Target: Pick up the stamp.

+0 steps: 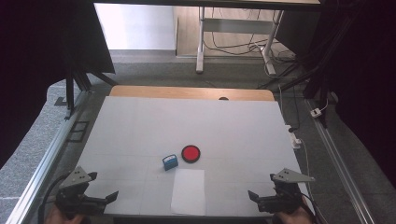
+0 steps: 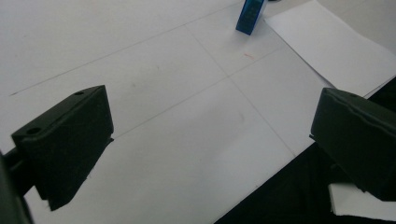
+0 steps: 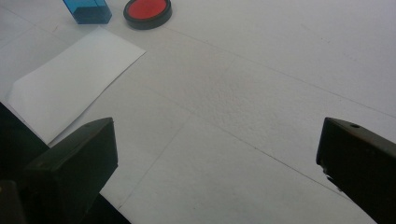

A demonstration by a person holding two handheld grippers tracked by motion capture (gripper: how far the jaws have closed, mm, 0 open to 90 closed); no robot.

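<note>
From above, the person's two hands sit at the near edge of the desk [image 1: 140,126], which is covered in white. The left gripper [image 1: 112,196] is at the near left corner and the right gripper [image 1: 253,195] at the near right corner, each pointing inward with its jaws spread and nothing between them. Between them, near the middle of the front edge, lies a sheet of white paper [image 1: 188,191]. Just beyond its far left corner stands a small blue stamp [image 1: 170,162], and beside that, to the right, a round red ink pad [image 1: 191,153] in a black rim.

In the left gripper view, the two black jaws stand wide apart over bare desk, empty. The blue stamp [image 2: 251,16] is well ahead, with the paper [image 2: 334,46] beside it.

In the right gripper view, the jaws are likewise wide apart and hold nothing. The paper [image 3: 72,81] lies ahead to the left, and past it the stamp [image 3: 87,11] and ink pad [image 3: 147,11] sit side by side, apart.
</note>
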